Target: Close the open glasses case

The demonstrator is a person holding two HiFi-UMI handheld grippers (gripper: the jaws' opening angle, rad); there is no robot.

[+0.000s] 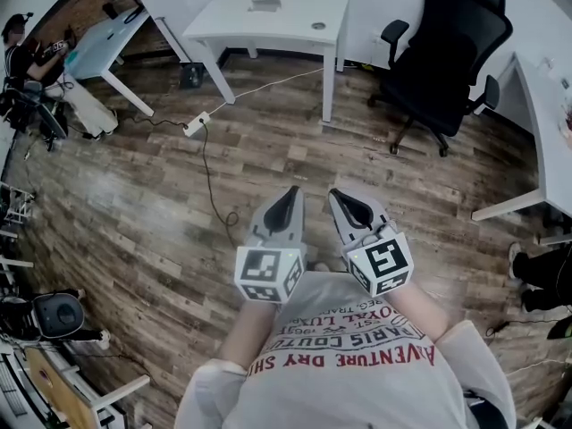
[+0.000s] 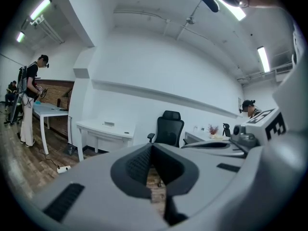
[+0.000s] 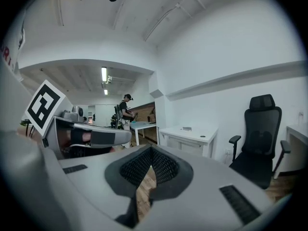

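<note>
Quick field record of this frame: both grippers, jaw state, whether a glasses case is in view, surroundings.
left gripper: jaws together, nothing between them, held in the air over the floor
right gripper: jaws together, nothing between them, beside the left one, not touching it
glasses case: not in any view
floor: wood planks, power strip with a cable lying on it
ahead: white desk, black office chair to its right
task state: not under way
</note>
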